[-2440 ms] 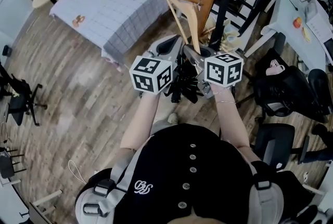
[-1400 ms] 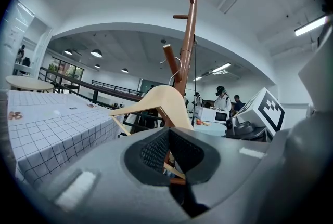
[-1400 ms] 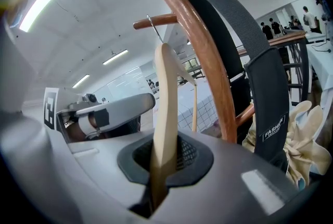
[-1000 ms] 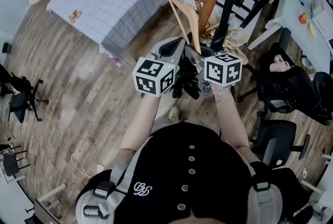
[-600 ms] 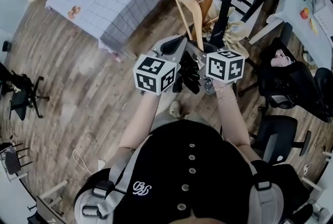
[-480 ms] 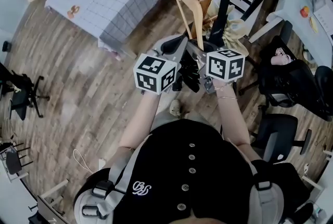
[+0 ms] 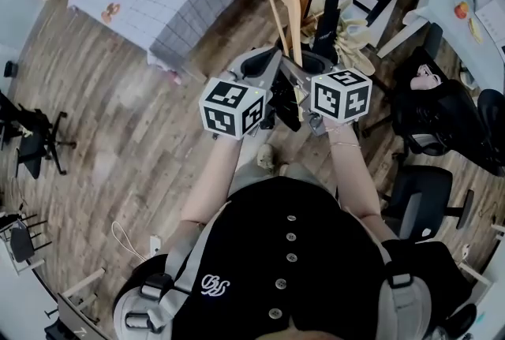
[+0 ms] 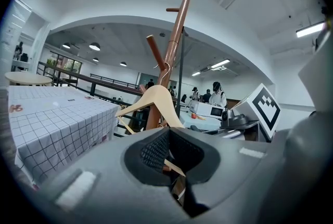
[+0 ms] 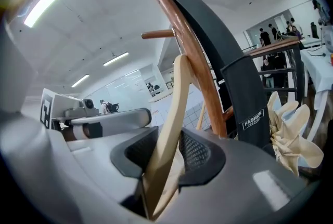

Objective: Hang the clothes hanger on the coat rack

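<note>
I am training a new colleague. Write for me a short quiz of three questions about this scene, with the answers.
1. True or false: the clothes hanger is made of metal wire.
2. What stands between the fingers of the left gripper? A) nothing B) part of the hanger C) a folded cloth
3. Name the tall brown thing that stands just behind the hanger in the left gripper view.
Key: 1 false, it is wood. 2 B. 3 the coat rack.
</note>
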